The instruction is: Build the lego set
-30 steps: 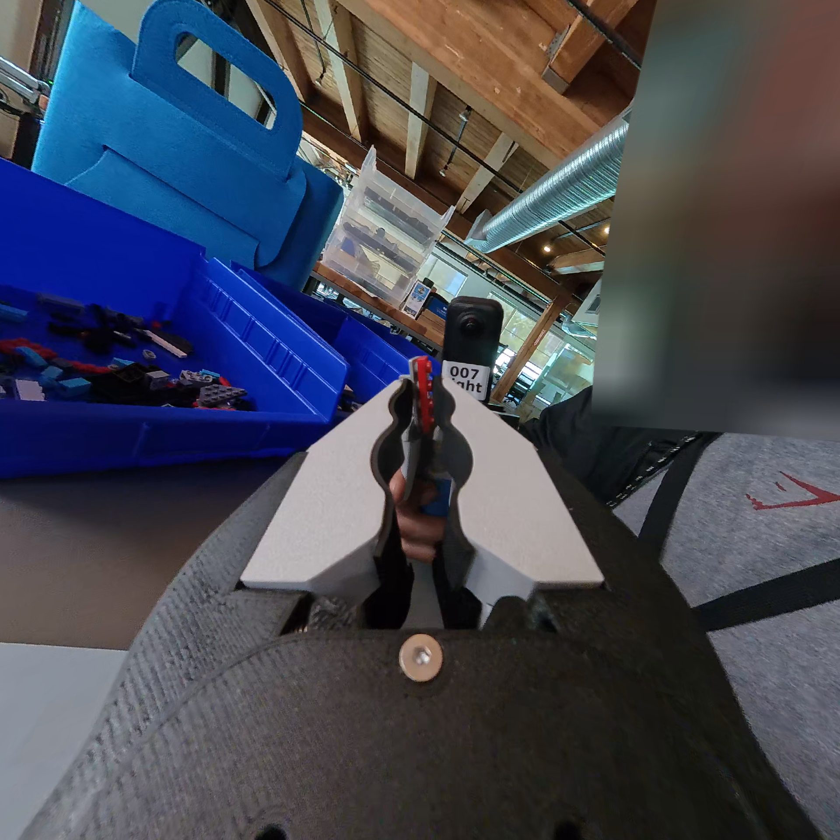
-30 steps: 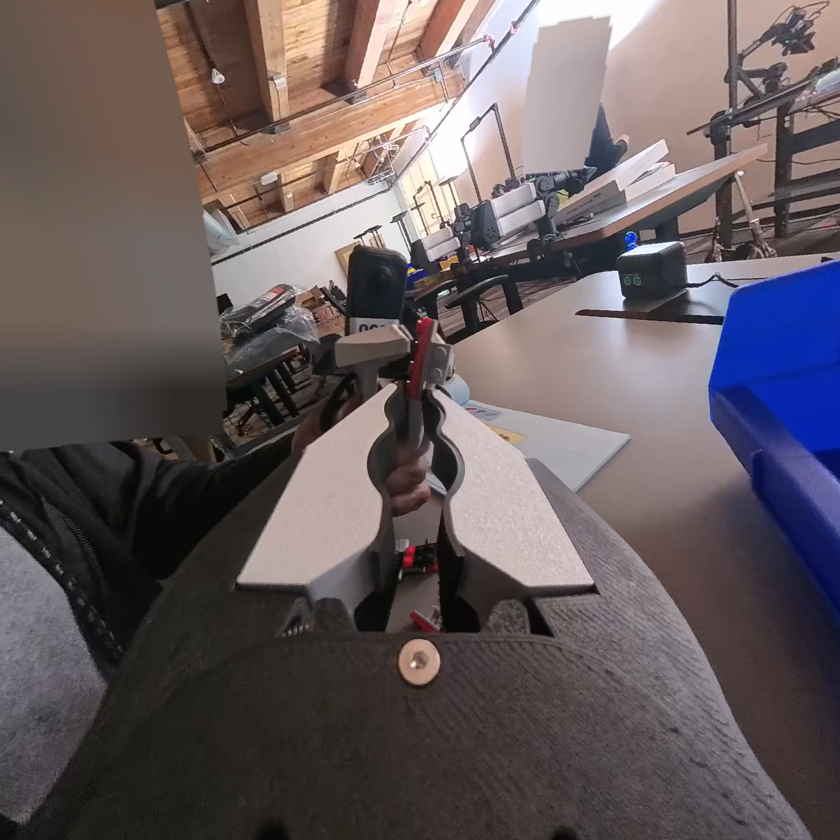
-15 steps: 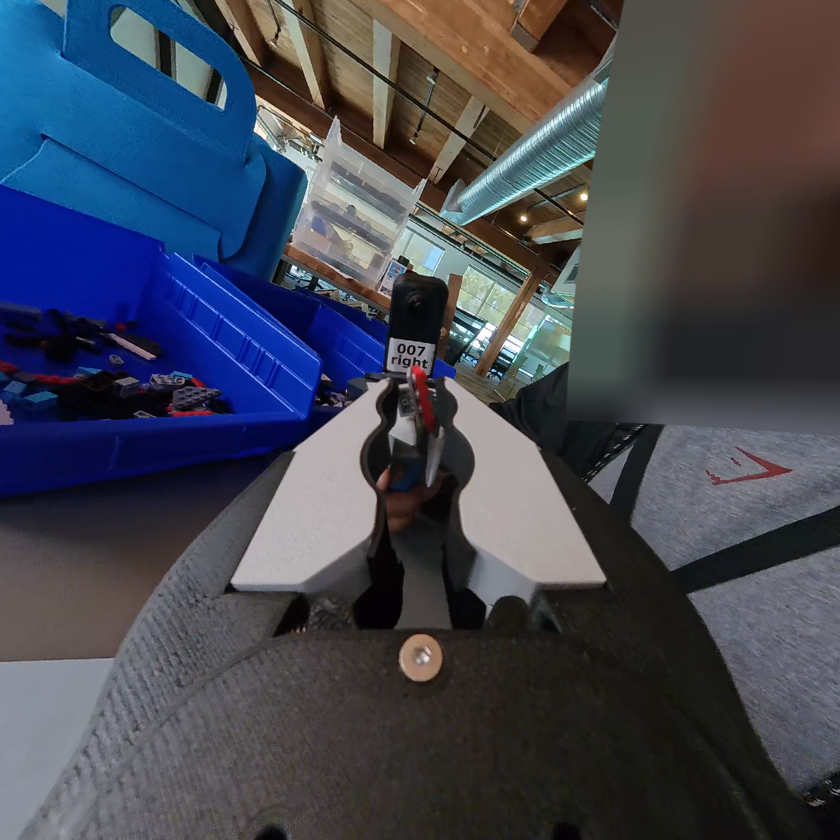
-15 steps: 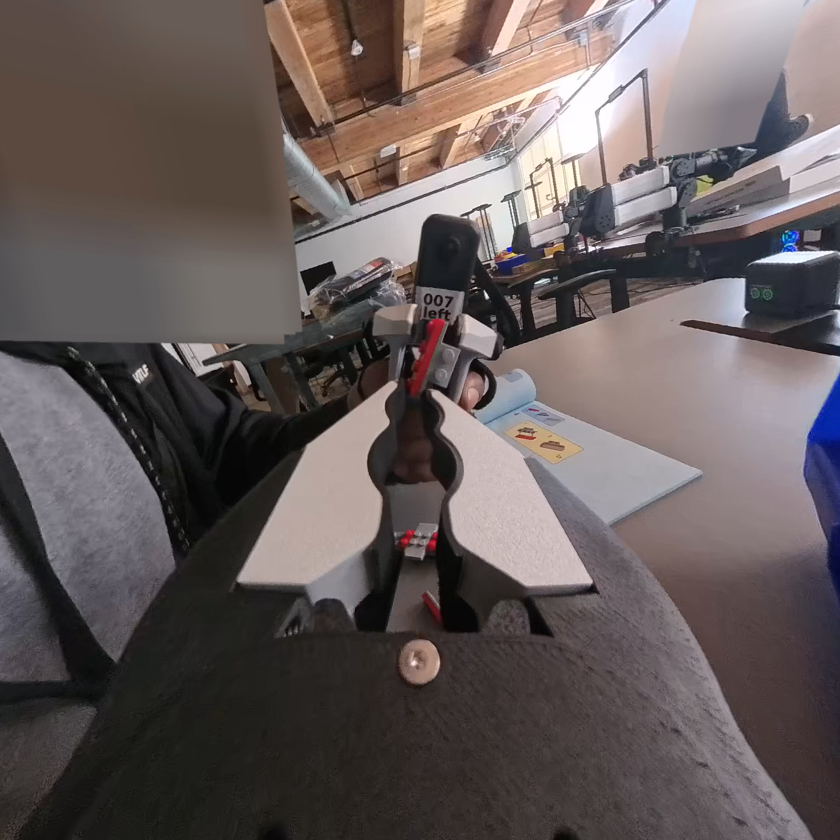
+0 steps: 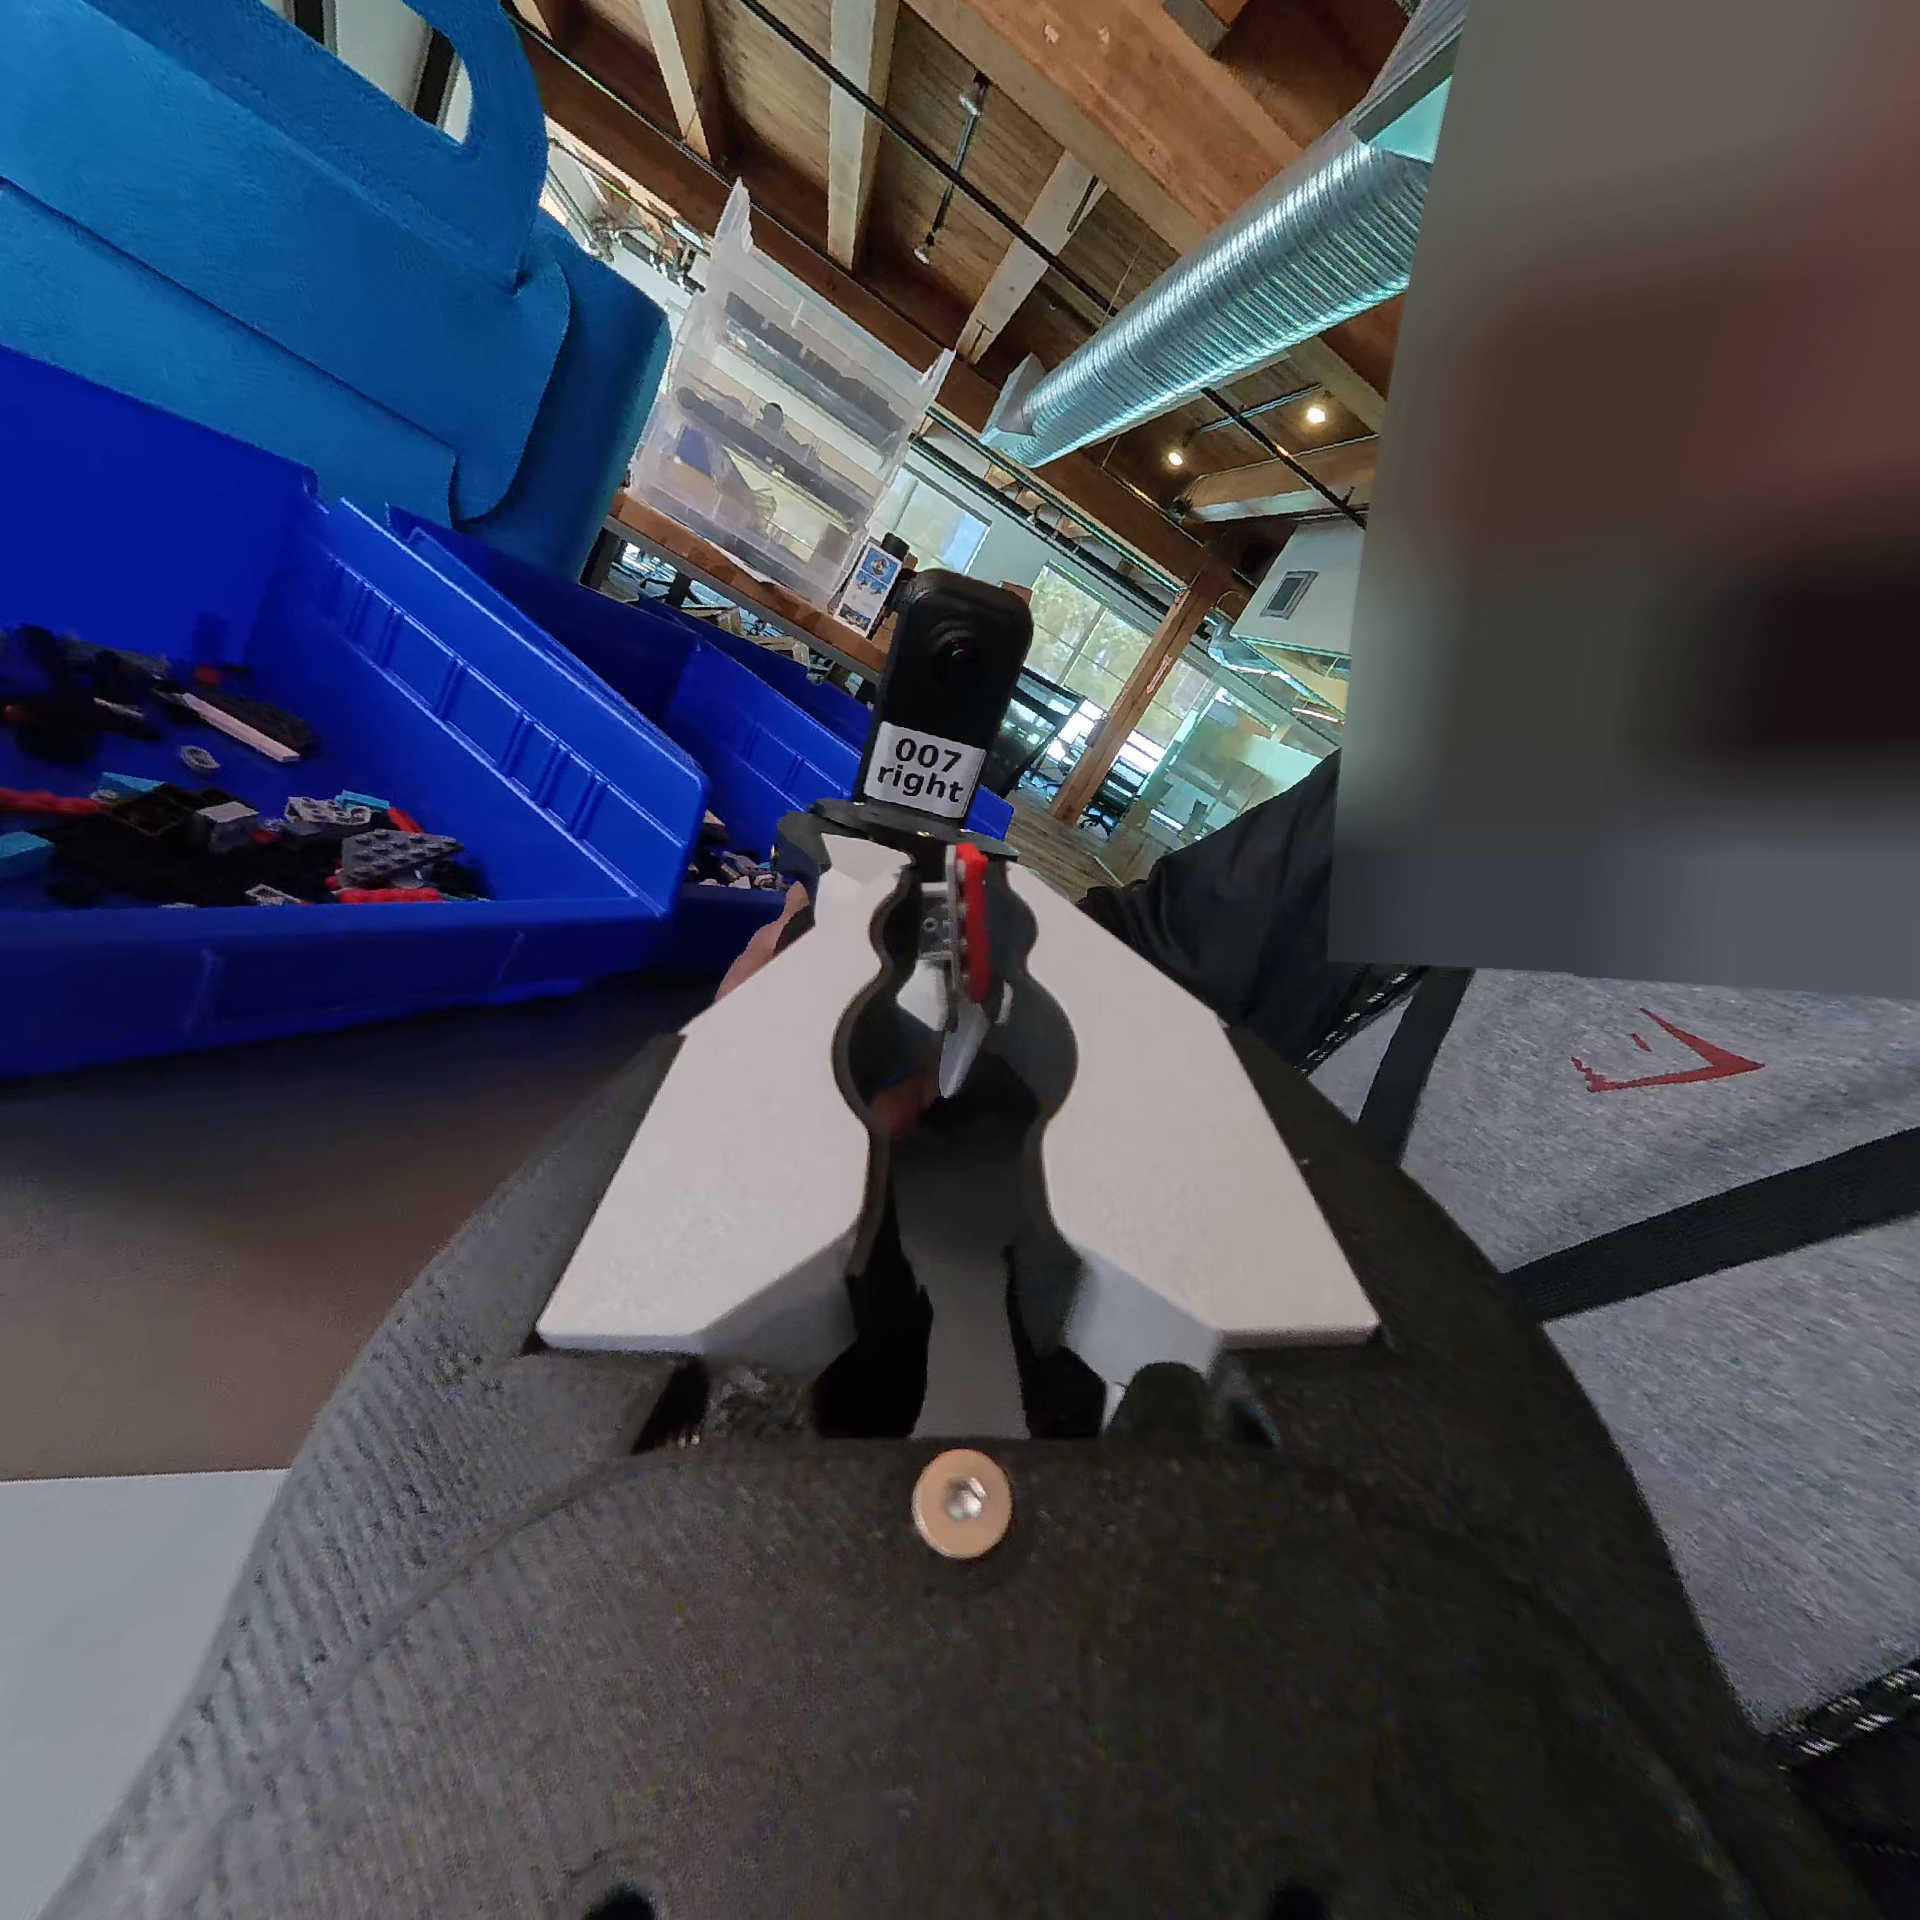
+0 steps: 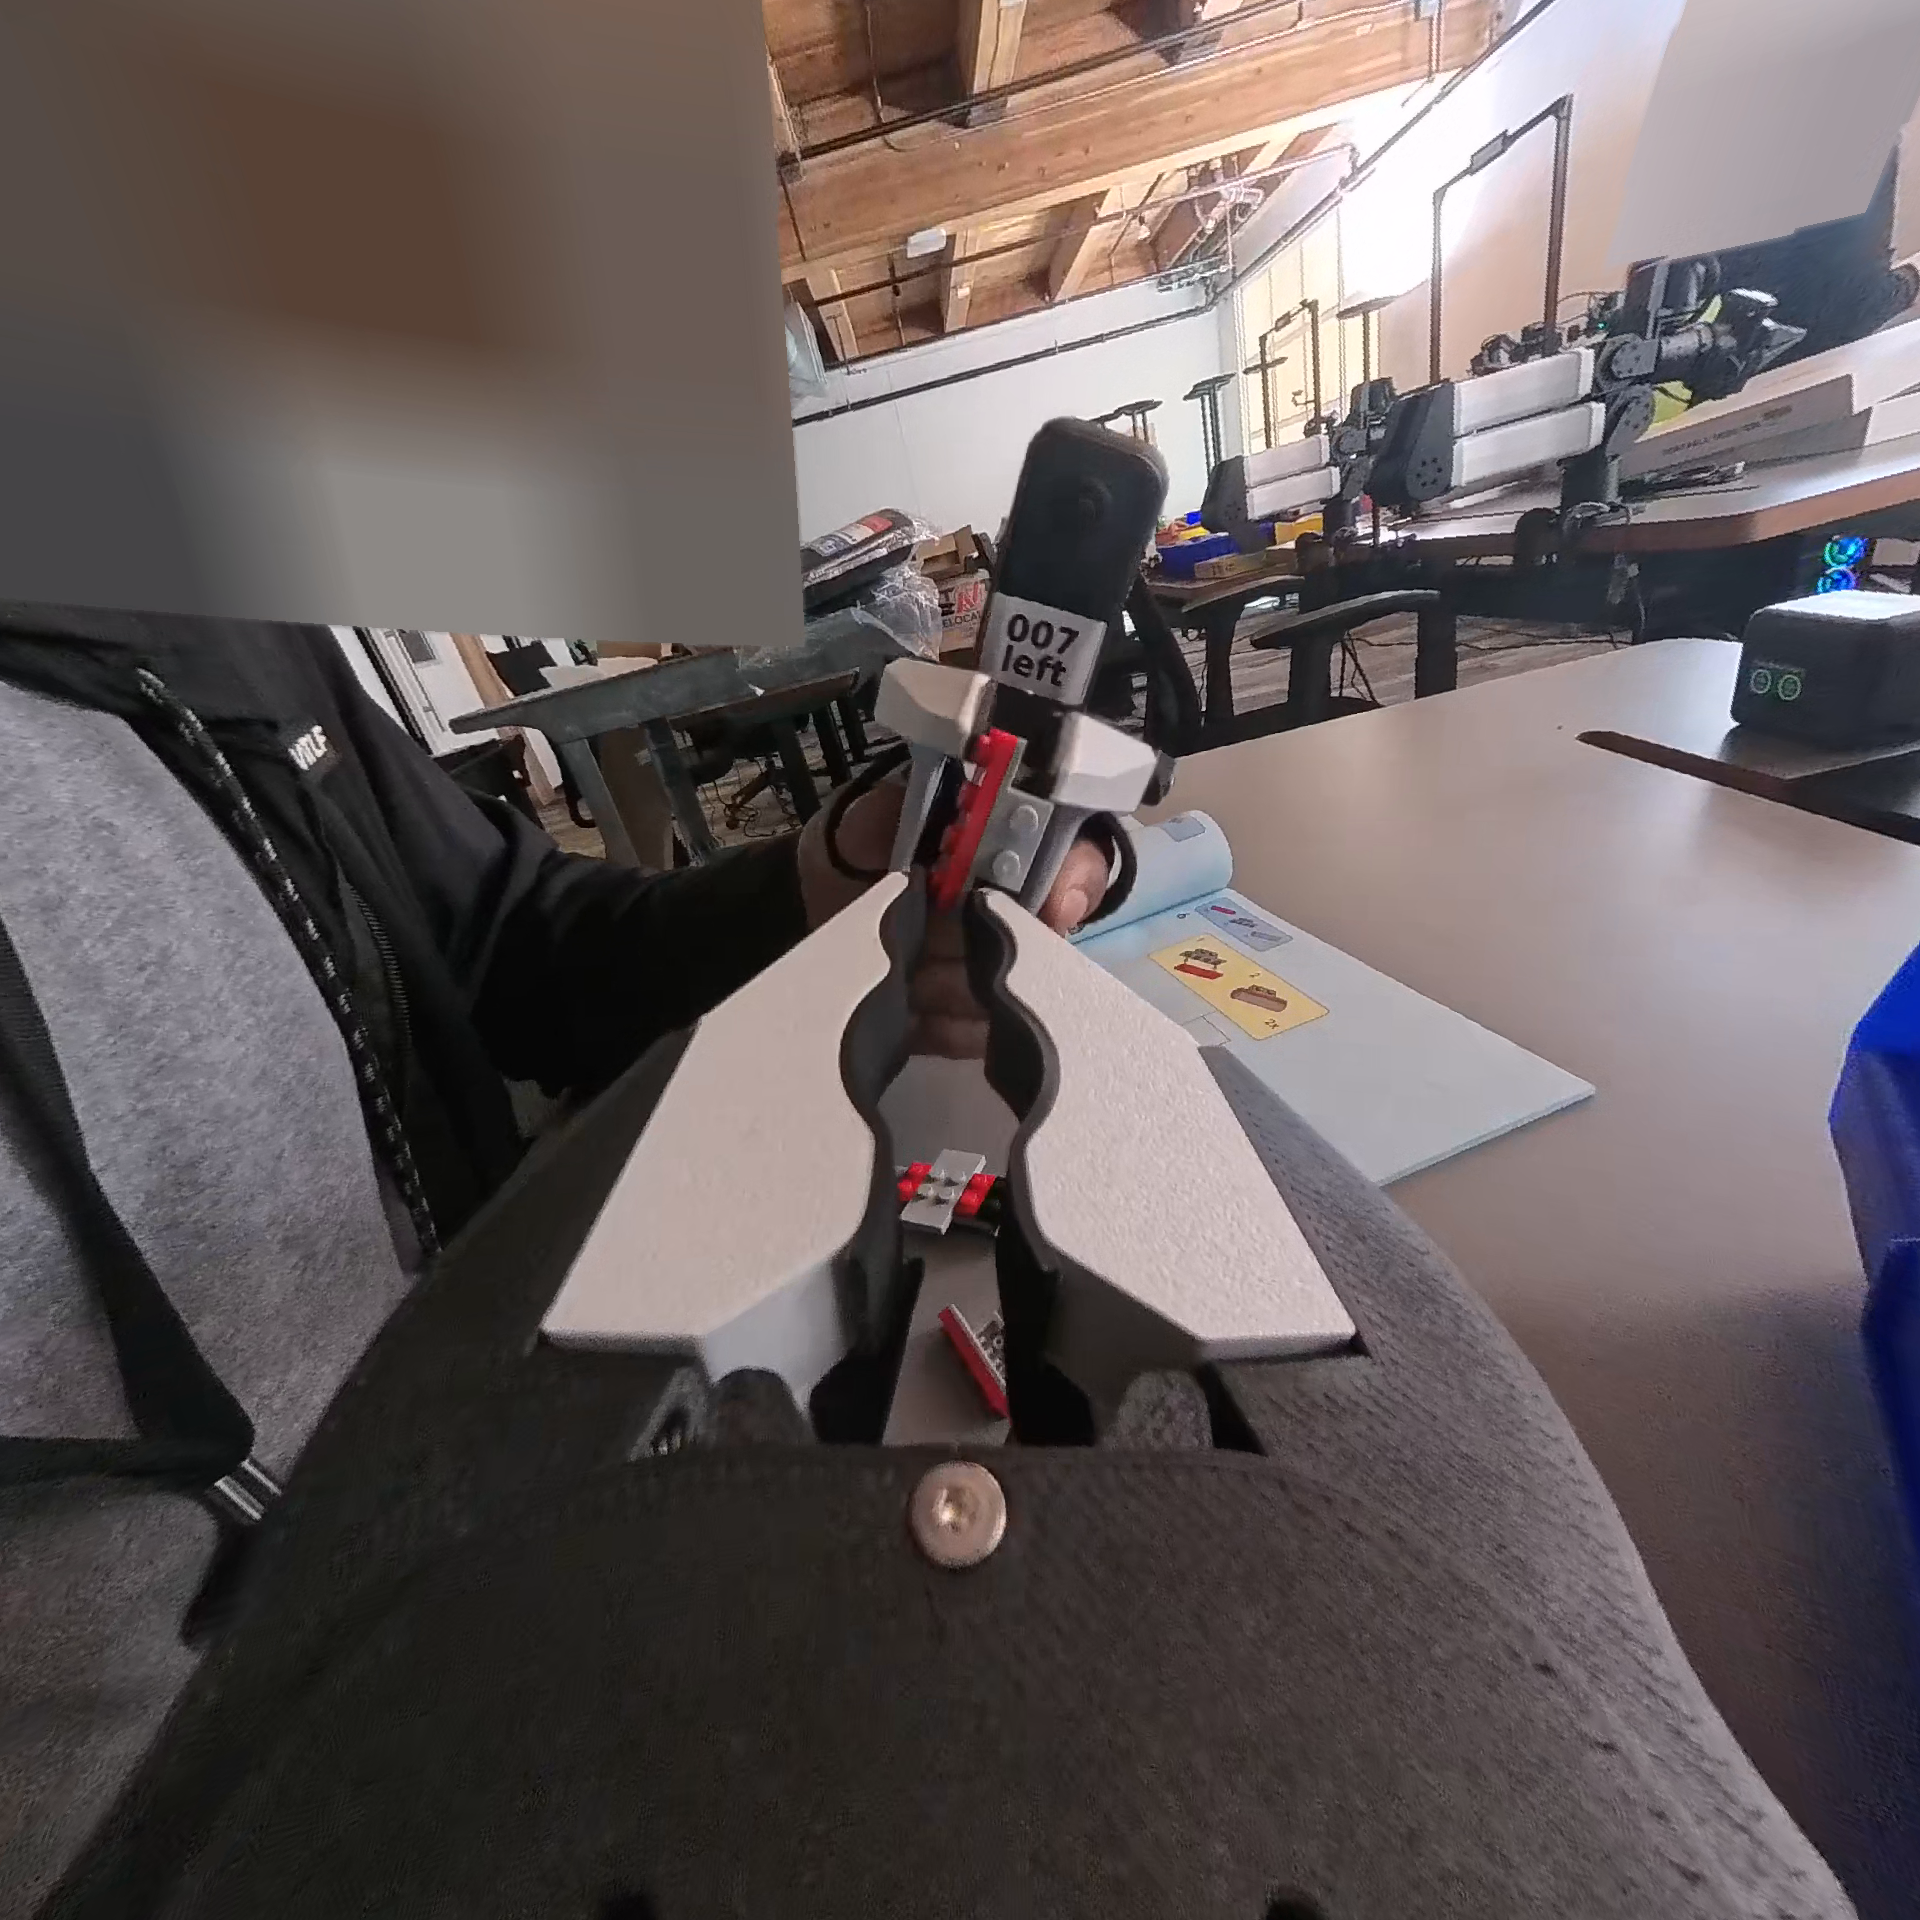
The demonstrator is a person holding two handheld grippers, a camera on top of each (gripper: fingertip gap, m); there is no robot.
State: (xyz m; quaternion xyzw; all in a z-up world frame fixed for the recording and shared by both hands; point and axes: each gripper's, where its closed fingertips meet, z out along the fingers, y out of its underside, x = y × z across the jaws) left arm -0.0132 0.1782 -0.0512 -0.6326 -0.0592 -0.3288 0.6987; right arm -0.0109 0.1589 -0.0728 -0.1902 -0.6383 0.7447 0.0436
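Up off the table (image 6: 1538, 935), held in the air between both tools, sits the little lego assembly (image 6: 977, 831): a red plate standing on edge with a grey studded piece stuck to its side. From where I'm driving, my right gripper (image 6: 951, 909) looks pinched on the bottom edge of that red plate, jaws nearly closed with just the thin plate between the tips. My left gripper (image 5: 961, 914) comes at it from the opposite side and has its tips closed around the same red-and-grey piece, so both are clamped on it and facing each other nose to nose. Down between the right fingers I can see another small grey and red build (image 6: 943, 1195) lying on the table, and a loose red piece (image 6: 977, 1361) closer in. The light blue instruction booklet (image 6: 1351, 1039) lies open just beyond on the right-hand view, its near corner close to the tools. On the left view the blue bin (image 5: 343, 935) of loose bricks sits just to the side, its front wall near my left tool. Past the booklet the tabletop is open out to a small black box (image 6: 1829, 675) at the far edge.
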